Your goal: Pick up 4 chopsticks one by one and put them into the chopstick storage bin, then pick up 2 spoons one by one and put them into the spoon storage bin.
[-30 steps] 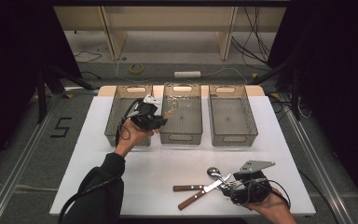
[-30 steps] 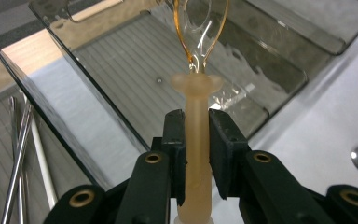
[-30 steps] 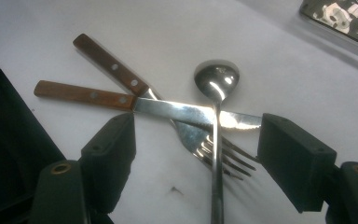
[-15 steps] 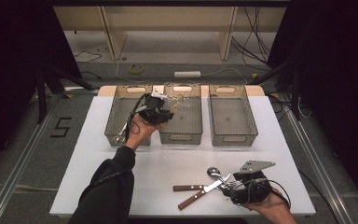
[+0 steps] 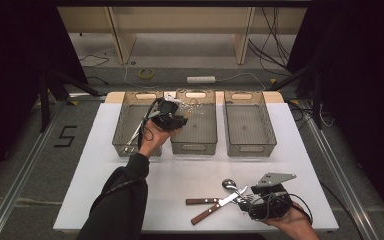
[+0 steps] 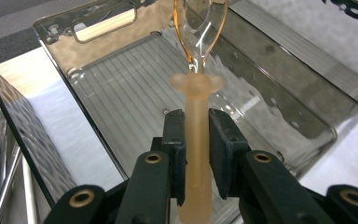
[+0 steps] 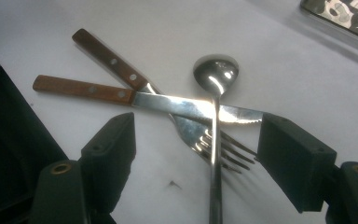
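- Left gripper view showed one translucent plastic spoon (image 6: 196, 140), its handle clamped between the pads of the left tongs (image 6: 196, 142), its clear bowl pointing away over the middle bin (image 6: 121, 93).
- High view placed the left tongs (image 5: 172, 117) above the near-left part of that middle bin (image 5: 195, 145).
- Three grey bins stood in a row at the far side of the white counter (image 5: 180, 185): the left bin (image 5: 122, 135), the middle one and the right bin (image 5: 247, 145).
- Some metal cutlery (image 5: 132, 142) lay in the left bin; how many pieces could not be told.
- Right tongs (image 7: 198, 154) were spread wide and gripped nothing, with the pile of cutlery between the pads.
- That pile held one wooden-handled knife (image 7: 135, 95), one wooden-handled fork (image 7: 168, 107) and one metal spoon (image 7: 214, 116), crossing each other on the counter.
- Compared with a second before, the left tongs had shifted a little to the right, from the edge of the left bin towards the middle bin, while gripping the plastic spoon throughout.
- Right tongs (image 5: 267, 200) had kept their place at the near-right edge, and the pile had not moved.
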Motion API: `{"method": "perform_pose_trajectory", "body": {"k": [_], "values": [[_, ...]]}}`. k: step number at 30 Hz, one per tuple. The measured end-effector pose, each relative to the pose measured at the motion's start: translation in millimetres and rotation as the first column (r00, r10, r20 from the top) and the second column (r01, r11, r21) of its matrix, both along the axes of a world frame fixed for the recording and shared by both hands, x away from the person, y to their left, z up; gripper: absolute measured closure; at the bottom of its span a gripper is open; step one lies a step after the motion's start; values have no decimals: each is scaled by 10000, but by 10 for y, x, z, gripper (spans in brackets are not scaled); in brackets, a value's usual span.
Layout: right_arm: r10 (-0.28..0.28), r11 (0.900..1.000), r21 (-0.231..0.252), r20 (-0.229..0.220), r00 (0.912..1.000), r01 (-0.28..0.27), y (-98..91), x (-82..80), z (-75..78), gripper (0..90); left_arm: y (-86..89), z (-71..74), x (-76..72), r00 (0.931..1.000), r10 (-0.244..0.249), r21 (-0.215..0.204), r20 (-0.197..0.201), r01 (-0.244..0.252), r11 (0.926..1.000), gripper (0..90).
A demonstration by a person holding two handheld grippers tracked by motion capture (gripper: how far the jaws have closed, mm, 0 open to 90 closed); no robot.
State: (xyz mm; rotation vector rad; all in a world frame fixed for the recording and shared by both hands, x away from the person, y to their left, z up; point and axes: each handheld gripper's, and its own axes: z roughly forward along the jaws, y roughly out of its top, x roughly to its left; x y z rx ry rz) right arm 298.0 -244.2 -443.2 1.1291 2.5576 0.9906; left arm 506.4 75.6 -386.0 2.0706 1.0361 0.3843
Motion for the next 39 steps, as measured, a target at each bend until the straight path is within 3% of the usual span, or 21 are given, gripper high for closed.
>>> {"method": "perform_pose_trajectory", "body": {"k": [5, 13, 21, 39], "values": [[-71, 10000, 52, 50, 10000, 71, -23, -4, 14, 288, -57, -14, 41, 9999, 113, 49, 38, -114, 9999, 766], [4, 10000, 8, 24, 10000, -4, -1, -2, 16, 288, -84, -85, 123, 9988, 451, -39, -202, -452, 9990, 766], [-13, 10000, 11, 12, 10000, 13, -29, -5, 6, 288, -138, -150, 179, 9978, 540, 146, -379, -534, 9985, 764], [-9, 10000, -35, -18, 10000, 9, -1, -11, 18, 288, -229, -259, 197, 9946, 694, 356, -777, -668, 9971, 756]]}}
